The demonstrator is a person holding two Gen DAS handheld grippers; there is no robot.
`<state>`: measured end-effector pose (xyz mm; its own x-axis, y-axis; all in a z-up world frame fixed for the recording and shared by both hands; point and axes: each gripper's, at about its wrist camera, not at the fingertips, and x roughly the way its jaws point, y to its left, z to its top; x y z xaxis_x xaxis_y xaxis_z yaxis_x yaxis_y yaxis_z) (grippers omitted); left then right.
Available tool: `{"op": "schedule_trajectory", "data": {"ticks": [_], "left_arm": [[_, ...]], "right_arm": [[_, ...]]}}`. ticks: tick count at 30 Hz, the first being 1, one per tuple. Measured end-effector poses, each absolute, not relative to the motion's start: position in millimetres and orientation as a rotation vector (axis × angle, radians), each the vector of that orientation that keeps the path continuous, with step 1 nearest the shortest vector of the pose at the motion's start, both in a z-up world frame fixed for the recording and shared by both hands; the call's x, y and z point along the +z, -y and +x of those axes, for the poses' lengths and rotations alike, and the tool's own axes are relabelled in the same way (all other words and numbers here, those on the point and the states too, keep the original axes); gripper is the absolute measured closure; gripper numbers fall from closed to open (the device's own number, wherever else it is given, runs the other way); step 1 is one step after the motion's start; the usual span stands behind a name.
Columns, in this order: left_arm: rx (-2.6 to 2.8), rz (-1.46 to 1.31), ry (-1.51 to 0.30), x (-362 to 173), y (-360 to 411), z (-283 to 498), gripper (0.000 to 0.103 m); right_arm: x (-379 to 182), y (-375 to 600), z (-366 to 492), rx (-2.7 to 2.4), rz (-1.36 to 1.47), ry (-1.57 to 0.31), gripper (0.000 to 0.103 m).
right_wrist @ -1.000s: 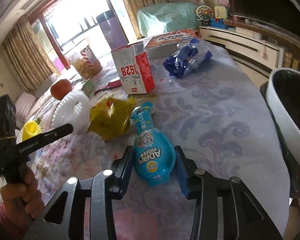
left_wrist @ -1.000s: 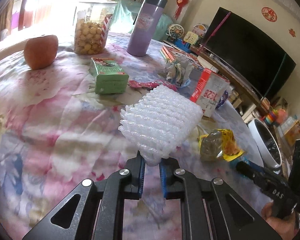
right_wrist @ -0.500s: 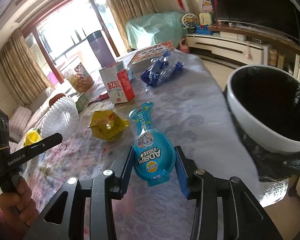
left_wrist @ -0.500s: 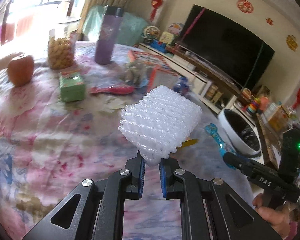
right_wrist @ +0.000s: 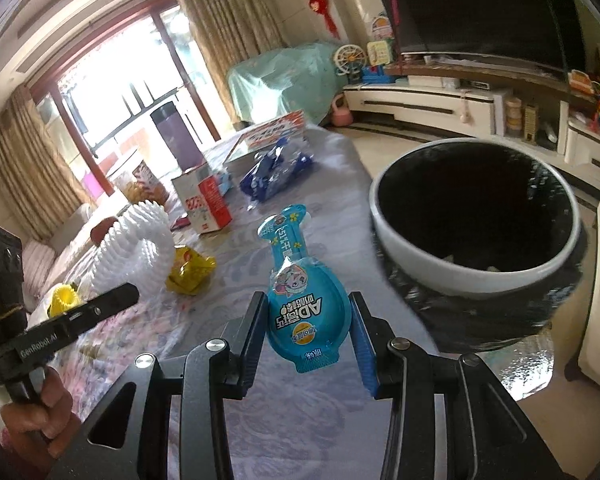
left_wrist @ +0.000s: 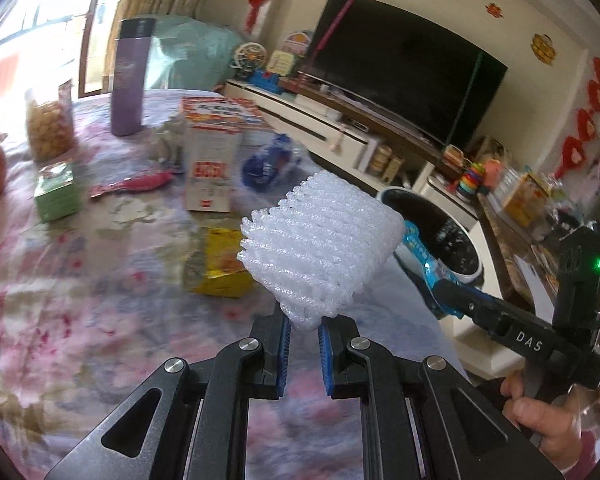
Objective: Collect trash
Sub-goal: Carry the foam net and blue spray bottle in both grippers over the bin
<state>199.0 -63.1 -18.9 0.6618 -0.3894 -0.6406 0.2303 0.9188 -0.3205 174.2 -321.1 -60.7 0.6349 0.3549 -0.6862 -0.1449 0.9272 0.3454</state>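
Trash bin [right_wrist: 472, 268] nearer; both claws' loads carried toward it.

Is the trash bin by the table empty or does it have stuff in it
Nearly empty: the bin shows a dark liner with only a few small scraps near its front rim.

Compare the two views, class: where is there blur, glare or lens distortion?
Left wrist view: tabletop clutter smeared, white foam net sharp, window blown out, walls bowed by fisheye. Right wrist view: bin rim slightly smeared, blue pouch crisp, window overexposed, frame edges curved.
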Motion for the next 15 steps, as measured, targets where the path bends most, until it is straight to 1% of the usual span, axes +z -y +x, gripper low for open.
{"op": "schedule_trajectory", "data": {"ticks": [15], "left_arm": [[-0.444,-0.166,-0.796,-29.6,118.4,232.3,0.092]], "right_arm": [[-47.4,376.7,170.5,0.196,0.316,-0.789,0.062]]}}
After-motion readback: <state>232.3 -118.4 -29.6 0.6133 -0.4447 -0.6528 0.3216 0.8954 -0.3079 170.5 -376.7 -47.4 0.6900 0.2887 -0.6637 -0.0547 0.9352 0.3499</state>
